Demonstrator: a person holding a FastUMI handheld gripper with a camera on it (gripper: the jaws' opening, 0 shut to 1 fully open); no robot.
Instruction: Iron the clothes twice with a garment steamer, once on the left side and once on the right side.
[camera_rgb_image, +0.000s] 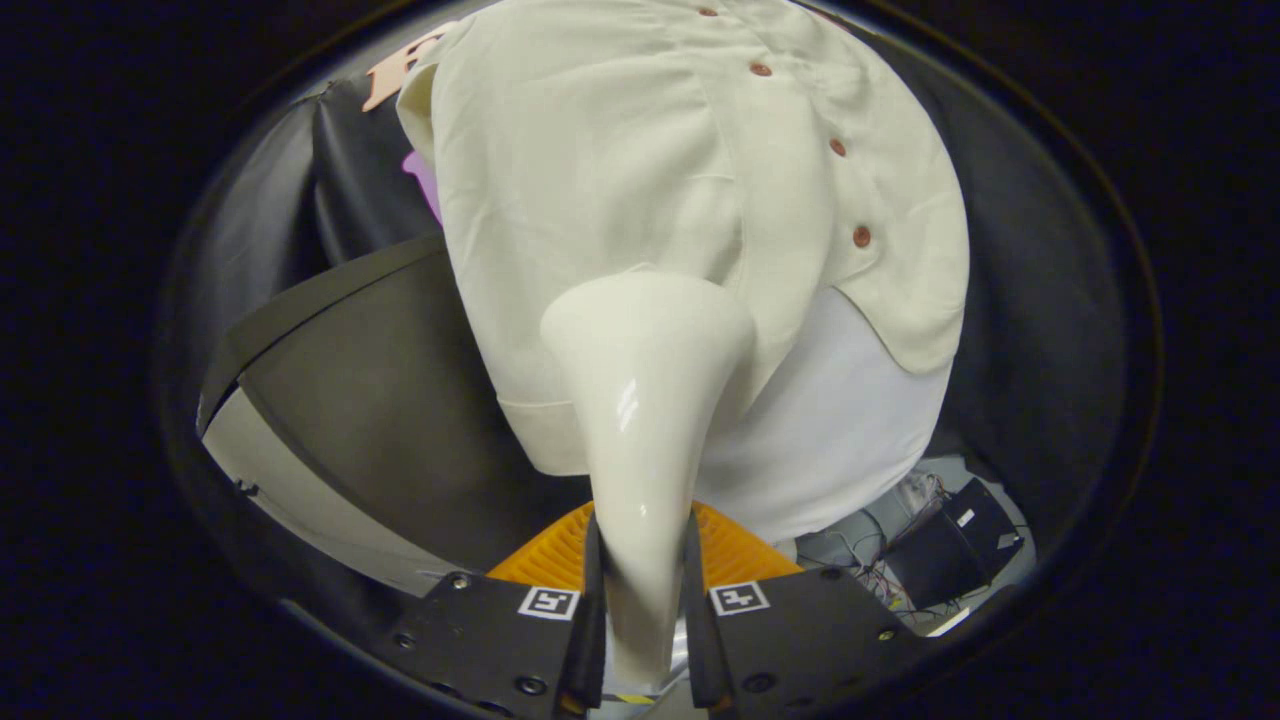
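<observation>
Shirt: a cream-white, soft woven button-up shirt (620, 170) hangs beyond the steamer, its front toward the camera; its long axis runs away from the fingers, hem nearest them, with a row of small brown round buttons (861, 236) down the placket on the side of the steamer's head.
Under-layer: a smooth pale white fabric panel (840, 430) shows below the shirt's hem, beside the steamer's neck.
Steamer: a glossy cream-white plastic garment steamer (645, 400) stands with its long axis straight ahead from the fingers; its narrow handle sits between them and its flared head widens toward the shirt, pointing at the cloth near the hem, just beside the placket. Whether the head touches the fabric cannot be told.
Gripper: the gripper (645, 600) is clenched on the steamer's handle, both fingers (590, 610) pressing its sides.
Orange part: a ribbed orange plastic piece (555, 550) lies behind the steamer's handle, at the fingers.
Room: dark cloth booth wall (380, 400) stands beside the shirt, on the side away from the buttons.
Box: a small black box with thin wires (955, 545) lies below the pale panel, on the button side of the steamer.
</observation>
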